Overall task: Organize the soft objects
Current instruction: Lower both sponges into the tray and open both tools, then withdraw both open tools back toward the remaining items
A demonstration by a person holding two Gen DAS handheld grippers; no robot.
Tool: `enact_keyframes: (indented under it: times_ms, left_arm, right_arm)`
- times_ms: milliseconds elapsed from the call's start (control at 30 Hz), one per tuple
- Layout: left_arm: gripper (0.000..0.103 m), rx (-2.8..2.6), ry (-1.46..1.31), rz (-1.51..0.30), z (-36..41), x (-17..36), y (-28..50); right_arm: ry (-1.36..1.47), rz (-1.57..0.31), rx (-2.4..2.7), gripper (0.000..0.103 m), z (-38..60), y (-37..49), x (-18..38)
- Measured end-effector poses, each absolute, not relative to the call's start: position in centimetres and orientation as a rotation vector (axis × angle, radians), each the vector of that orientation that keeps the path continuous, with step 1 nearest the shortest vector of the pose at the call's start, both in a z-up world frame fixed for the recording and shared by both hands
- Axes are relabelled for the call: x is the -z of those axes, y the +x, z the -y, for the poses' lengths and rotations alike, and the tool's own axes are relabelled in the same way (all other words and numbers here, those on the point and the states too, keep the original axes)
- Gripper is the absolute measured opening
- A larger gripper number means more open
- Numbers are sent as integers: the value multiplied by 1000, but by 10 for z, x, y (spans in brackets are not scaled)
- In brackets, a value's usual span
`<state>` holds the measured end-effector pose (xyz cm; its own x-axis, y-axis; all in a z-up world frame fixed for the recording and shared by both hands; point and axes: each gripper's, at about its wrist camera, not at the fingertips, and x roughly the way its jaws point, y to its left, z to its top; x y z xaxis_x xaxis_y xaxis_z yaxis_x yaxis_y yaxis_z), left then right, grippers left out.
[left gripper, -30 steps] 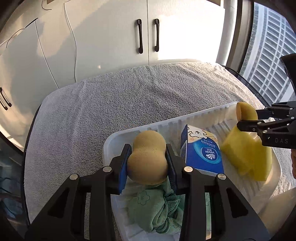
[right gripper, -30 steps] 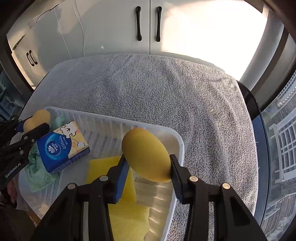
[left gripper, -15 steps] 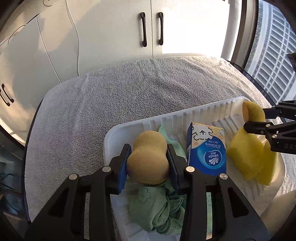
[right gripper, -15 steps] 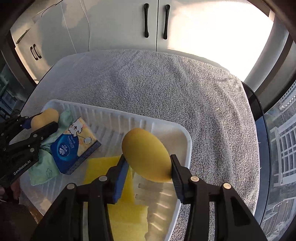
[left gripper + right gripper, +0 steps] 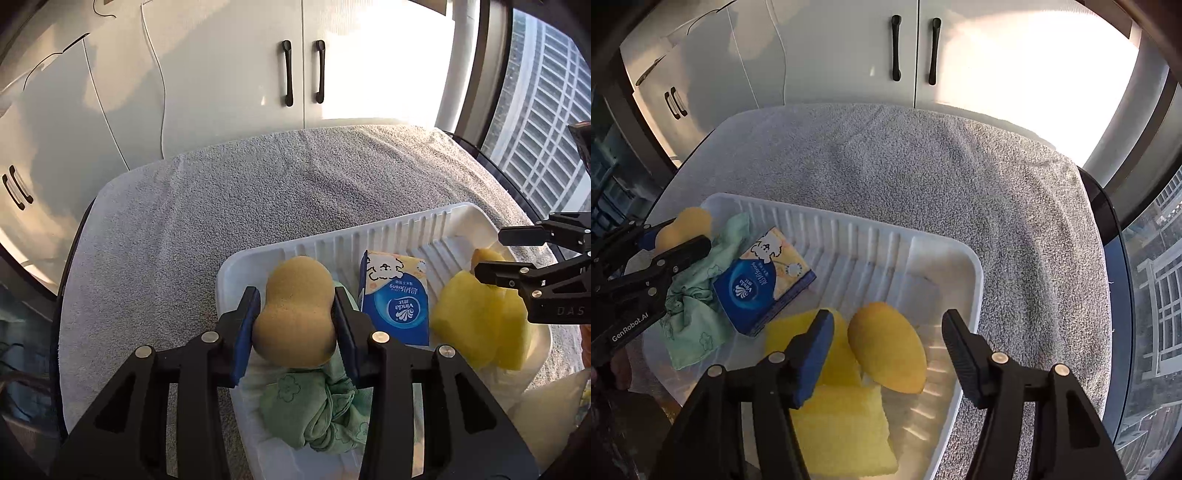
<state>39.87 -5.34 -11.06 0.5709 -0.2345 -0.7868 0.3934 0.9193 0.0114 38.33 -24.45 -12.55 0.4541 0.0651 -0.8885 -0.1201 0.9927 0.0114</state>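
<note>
White cabinet doors (image 5: 916, 48) with black handles back a table covered by a grey towel (image 5: 923, 177); a window (image 5: 546, 122) with a building outside runs along the right side. The far half of the towel lies bare, from the tray's far rim to the cabinet edge.

The white ribbed tray (image 5: 971, 288) sits at the near side of the towel. Its right rim has bare towel beside it, up to the dark table edge by the window.

Left gripper (image 5: 295, 310): jaws pinching a tan peanut-shaped sponge (image 5: 295, 314) at its waist, held over the tray's left end. Directly beneath it lies a crumpled green cloth (image 5: 317, 406). Just right of the cloth, a blue tissue pack (image 5: 395, 302) lies flat on the tray floor.

Right gripper (image 5: 886, 332): jaws have just been opening and now stand spread. The yellow egg-shaped sponge (image 5: 886, 347) lies between them, clear of both pads, on the tray floor at the right end. It leans against a flat yellow sponge (image 5: 842, 417) that fills the near right part of the tray. Ribbed floor shows open between the tissue pack and the right rim.
</note>
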Motion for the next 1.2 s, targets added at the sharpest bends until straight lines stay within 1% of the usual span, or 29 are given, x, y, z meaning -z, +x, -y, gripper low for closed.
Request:
enact_keyframes:
  times_ms: [100, 400, 800, 1200]
  left_arm:
    - [38, 346, 172, -859, 47, 103, 396]
    - [37, 296, 102, -851, 19, 92, 390]
    - [37, 207, 79, -844, -25, 92, 368]
    - [37, 163, 40, -837, -64, 106, 325]
  right_arm:
    - [-46, -1069, -105, 64, 248, 377, 119]
    - [-3, -1029, -48, 64, 274, 359, 104]
    - [37, -1032, 31, 64, 309, 325, 108]
    - [86, -1032, 105, 64, 352, 272, 122]
